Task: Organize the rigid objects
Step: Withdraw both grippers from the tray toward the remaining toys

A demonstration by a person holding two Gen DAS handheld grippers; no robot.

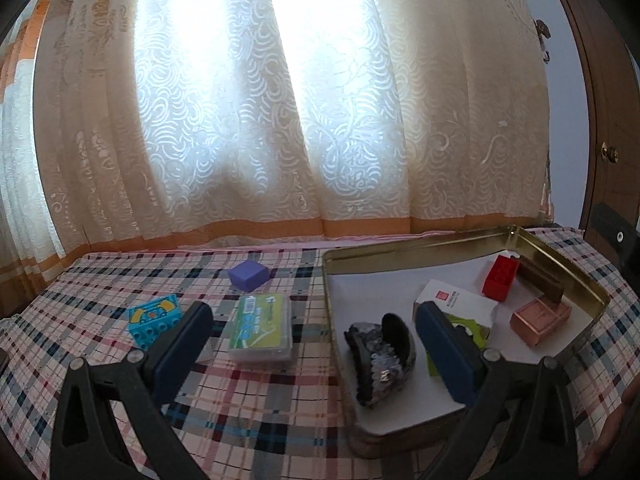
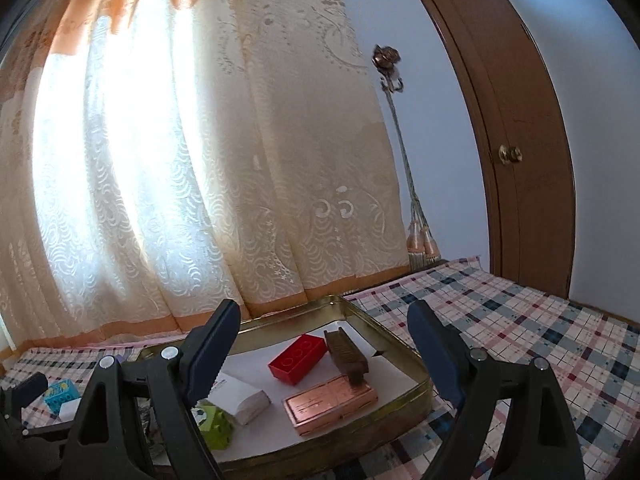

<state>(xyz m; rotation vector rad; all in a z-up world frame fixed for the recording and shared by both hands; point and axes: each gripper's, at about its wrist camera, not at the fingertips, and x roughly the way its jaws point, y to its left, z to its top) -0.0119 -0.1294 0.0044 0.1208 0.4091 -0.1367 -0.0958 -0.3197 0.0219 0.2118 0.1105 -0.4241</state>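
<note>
On the checked table point(image 1: 120, 360) a gold tin point(image 1: 568, 276) holds a hair clip point(image 1: 380, 360), copper box point(image 2: 332, 402) and red brick point(image 2: 298, 358), while the left gripper point(image 1: 312, 354) and right gripper point(image 2: 320, 356) hover with fingers wide apart, empty.

A plaid cloth point(image 1: 260, 412) covers the surface. Behind it hangs a cream lace curtain point(image 1: 280, 120) with an orange hem. A tassel tieback point(image 2: 418, 236) hangs from a wall hook point(image 2: 386, 58) beside a brown door point(image 2: 520, 128) with a brass knob point(image 2: 510, 155).
</note>
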